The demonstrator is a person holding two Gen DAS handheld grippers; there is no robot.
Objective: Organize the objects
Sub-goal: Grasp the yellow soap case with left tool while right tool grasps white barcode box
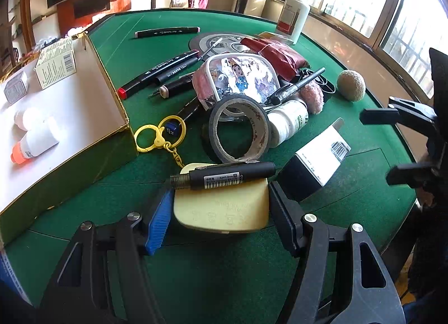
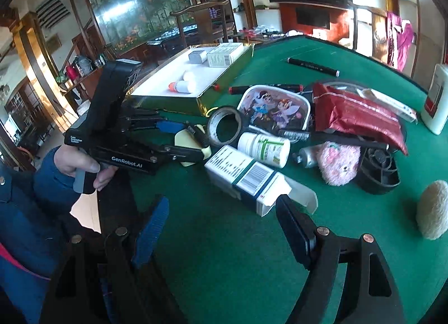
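Two claws working: left gripper (image 1: 221,206) clenched on the cream pad (image 1: 221,209), just near the tape roll (image 1: 239,128); right gripper (image 2: 224,223) released, empty. Only the right-wrist view catches "GenRobot.AI".

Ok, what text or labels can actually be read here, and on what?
"GenRobot.AI": side of the left gripper.
"Data Acquisition System": same gripper's body, small.
"534/1.0mm": black pen lying on the cream case.
Print on the white-and-blue carton, pill bottle and markers: too small.

The red pouch (image 2: 361,119) hides part of the black fan (image 2: 378,168) — box labels (image 1: 56,62) stay unreadable.
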